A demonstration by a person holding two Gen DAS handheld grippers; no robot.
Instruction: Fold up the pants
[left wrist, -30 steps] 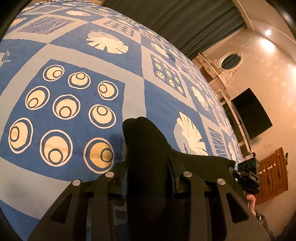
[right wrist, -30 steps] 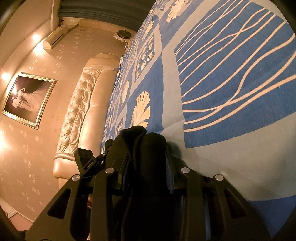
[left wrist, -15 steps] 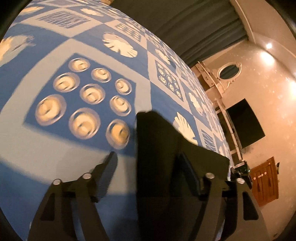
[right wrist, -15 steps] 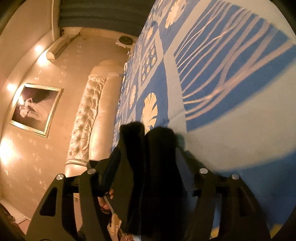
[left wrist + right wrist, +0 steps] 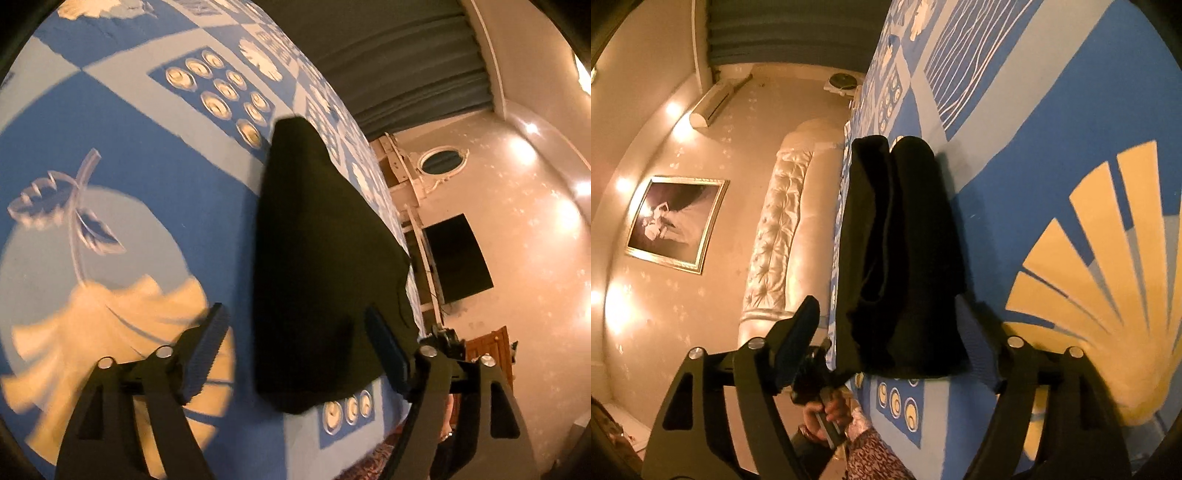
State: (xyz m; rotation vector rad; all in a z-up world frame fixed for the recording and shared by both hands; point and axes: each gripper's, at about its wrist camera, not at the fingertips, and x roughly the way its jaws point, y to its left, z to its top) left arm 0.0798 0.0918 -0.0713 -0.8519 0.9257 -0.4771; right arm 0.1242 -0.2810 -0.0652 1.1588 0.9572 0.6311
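Observation:
The black pants (image 5: 321, 258) lie folded in a thick bundle on the blue patterned bedspread (image 5: 155, 177). My left gripper (image 5: 297, 350) sits at the bundle's near end. Its jaws are opening, and the cloth lies between the pads (image 5: 207, 350) without being pinched. The right wrist view shows the same pants (image 5: 901, 258) from the opposite end, their layers stacked edge-on. My right gripper (image 5: 890, 339) is also opening, straddling that end with its fingers (image 5: 801, 332) clear of the cloth. Each view shows the other gripper beyond the bundle, at the bed's edge.
A hand (image 5: 827, 406) and a patterned sleeve hold the other gripper at the bed's edge. A tufted headboard (image 5: 775, 229), a framed picture (image 5: 676, 225) and an air conditioner (image 5: 716, 103) are beyond the bed. A dark screen (image 5: 458, 258), an oval mirror and grey curtains (image 5: 406, 62) are at the other side.
Both grippers were shut on the pants a second ago. Their jaws have since spread and drawn back, leaving the folded bundle lying on the bedspread.

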